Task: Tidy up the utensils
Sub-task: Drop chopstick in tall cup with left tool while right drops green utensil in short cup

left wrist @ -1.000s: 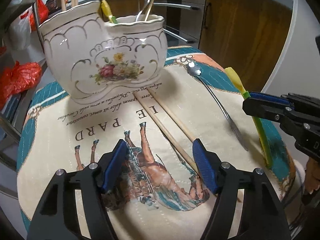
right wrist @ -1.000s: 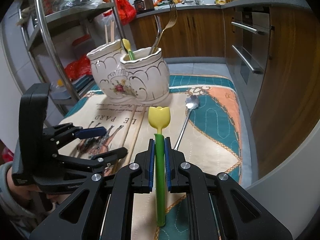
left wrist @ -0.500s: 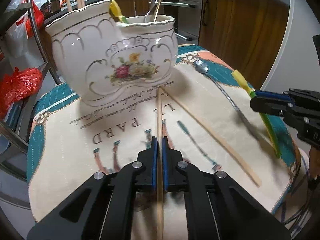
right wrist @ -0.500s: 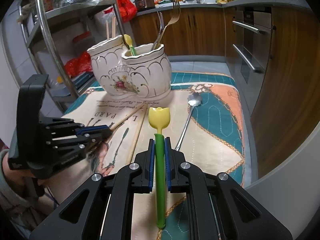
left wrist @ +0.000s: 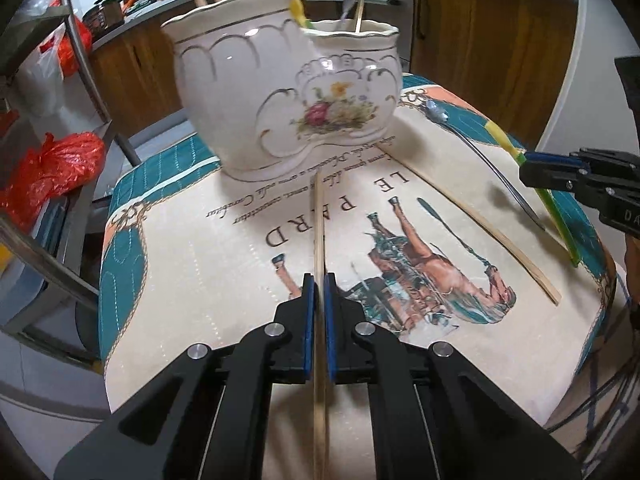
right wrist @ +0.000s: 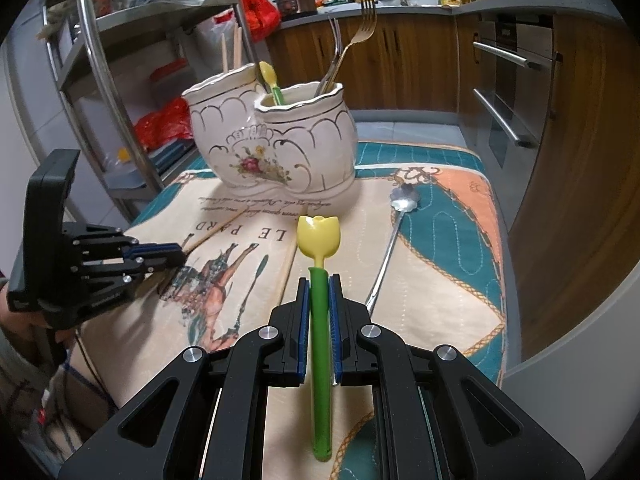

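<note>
Your left camera looks forward along its fingers, low over the mat (left wrist: 192, 264), close to the holder (left wrist: 288, 96) dead ahead. Your right camera sits farther back and to the right, facing the same holder (right wrist: 272, 140) across the mat (right wrist: 440, 248). Both views share holder, mat and each other's gripper.

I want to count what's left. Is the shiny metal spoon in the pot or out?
Out. The metal spoon lies flat on the printed cloth, beside the flowery pot.
</note>
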`<state>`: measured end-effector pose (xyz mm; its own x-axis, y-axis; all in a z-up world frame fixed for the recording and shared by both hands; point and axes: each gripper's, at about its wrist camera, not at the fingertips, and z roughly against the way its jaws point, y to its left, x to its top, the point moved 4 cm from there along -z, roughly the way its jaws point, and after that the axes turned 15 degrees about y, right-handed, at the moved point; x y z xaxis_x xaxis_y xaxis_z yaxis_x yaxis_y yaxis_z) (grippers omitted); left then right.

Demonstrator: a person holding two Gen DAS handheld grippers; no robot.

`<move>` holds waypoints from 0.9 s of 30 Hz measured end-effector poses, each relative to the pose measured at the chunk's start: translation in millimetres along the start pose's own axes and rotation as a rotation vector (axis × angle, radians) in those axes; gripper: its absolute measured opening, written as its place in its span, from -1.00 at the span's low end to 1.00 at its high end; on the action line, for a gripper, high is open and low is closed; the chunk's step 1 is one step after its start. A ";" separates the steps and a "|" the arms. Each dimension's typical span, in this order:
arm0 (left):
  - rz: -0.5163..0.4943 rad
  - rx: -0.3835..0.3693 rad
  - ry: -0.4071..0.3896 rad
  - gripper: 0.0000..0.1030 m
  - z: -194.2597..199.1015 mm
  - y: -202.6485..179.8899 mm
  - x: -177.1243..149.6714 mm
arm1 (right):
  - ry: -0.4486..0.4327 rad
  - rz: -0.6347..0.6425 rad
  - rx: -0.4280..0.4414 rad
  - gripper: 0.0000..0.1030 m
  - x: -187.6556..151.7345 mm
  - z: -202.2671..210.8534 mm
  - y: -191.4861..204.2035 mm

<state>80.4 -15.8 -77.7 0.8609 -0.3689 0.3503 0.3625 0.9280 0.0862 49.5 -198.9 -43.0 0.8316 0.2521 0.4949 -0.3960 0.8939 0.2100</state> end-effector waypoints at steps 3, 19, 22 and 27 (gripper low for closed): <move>0.013 -0.020 -0.010 -0.85 -0.4 0.1 1.1 | 0.002 0.002 0.000 -0.80 0.6 -0.7 0.8; 0.023 -0.050 -0.167 -0.91 18.8 6.2 -2.7 | -0.077 0.013 0.024 -0.80 8.5 10.8 8.1; 0.025 -0.074 -0.277 -0.91 39.6 11.8 0.0 | -0.120 0.014 0.027 -0.80 16.9 17.8 10.7; 0.015 -0.088 -0.491 -0.91 82.0 17.1 7.9 | -0.220 0.029 0.032 -0.80 39.9 32.6 21.1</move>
<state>64.2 1.5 3.0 0.6039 -0.2676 0.7508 0.3985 0.9171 0.0063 61.7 -182.0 8.7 0.7161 0.1876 0.6723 -0.4337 0.8743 0.2180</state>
